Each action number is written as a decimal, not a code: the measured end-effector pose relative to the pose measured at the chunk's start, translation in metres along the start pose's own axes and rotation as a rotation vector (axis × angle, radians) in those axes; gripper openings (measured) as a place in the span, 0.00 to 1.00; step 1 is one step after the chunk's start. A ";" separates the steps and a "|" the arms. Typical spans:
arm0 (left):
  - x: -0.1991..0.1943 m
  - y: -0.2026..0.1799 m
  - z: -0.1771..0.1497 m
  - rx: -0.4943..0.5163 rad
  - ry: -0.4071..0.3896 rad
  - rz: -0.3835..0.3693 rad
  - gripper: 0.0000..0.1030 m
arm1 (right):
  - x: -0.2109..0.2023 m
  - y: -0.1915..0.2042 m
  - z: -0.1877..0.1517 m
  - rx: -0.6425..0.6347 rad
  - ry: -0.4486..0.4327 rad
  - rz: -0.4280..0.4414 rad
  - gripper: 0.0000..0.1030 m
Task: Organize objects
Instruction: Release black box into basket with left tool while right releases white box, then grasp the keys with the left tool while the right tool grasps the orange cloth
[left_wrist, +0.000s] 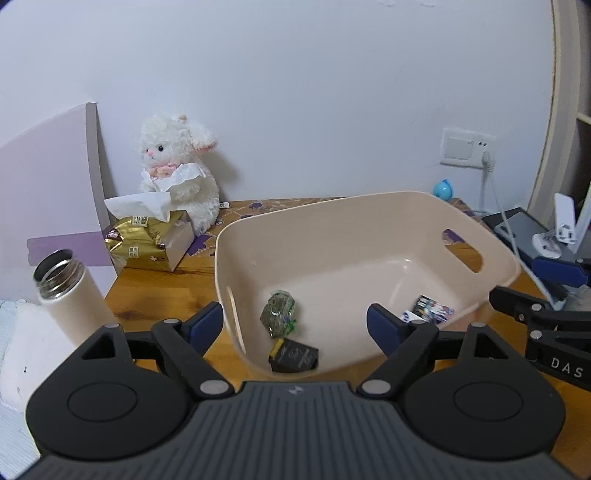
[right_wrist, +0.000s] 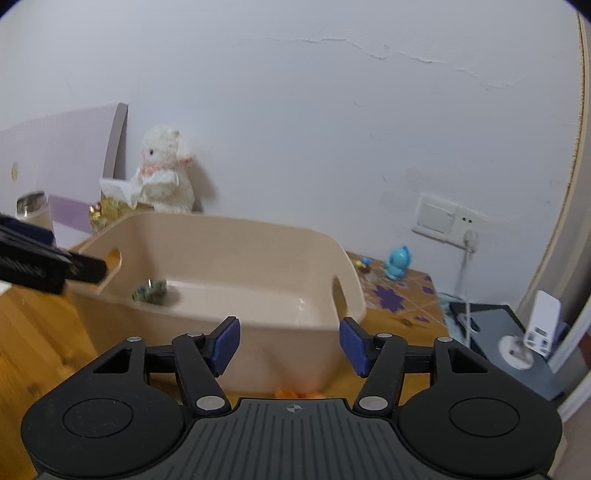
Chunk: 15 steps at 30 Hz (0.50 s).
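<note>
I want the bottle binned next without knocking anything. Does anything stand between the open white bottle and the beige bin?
Nothing visible does. The white bottle stands left of the beige bin with only bare wood between them. The tissue box sits farther back. The left tongs are open.

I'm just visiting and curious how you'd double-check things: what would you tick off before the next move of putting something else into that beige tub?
1. Left gripper open with nothing held: ok.
2. Right gripper open with nothing held: ok.
3. Beige tub upright on the wooden table: ok.
4. Free floor space inside the tub, beside the green packet, black packet and colourful packet: ok.
5. Next item to grab, something orange low by the tub: cannot tell what it is.
6. Open bottle clear of the left gripper: ok.
</note>
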<state>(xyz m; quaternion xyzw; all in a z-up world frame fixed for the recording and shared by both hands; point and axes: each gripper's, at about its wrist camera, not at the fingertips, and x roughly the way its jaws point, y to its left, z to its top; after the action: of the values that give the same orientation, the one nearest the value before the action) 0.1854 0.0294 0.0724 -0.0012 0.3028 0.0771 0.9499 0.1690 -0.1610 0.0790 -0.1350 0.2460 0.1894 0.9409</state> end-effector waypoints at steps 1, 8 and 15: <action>-0.006 0.001 -0.003 -0.003 -0.001 -0.008 0.83 | -0.003 -0.002 -0.005 -0.008 0.010 -0.006 0.64; -0.025 -0.003 -0.032 0.029 0.036 -0.046 0.83 | 0.002 -0.016 -0.039 -0.008 0.104 -0.015 0.65; -0.006 -0.009 -0.066 0.034 0.116 -0.086 0.83 | 0.022 -0.019 -0.062 -0.011 0.152 -0.012 0.65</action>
<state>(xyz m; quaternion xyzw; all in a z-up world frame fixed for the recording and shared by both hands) 0.1444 0.0168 0.0216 -0.0025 0.3580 0.0309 0.9332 0.1694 -0.1935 0.0186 -0.1556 0.3147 0.1744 0.9200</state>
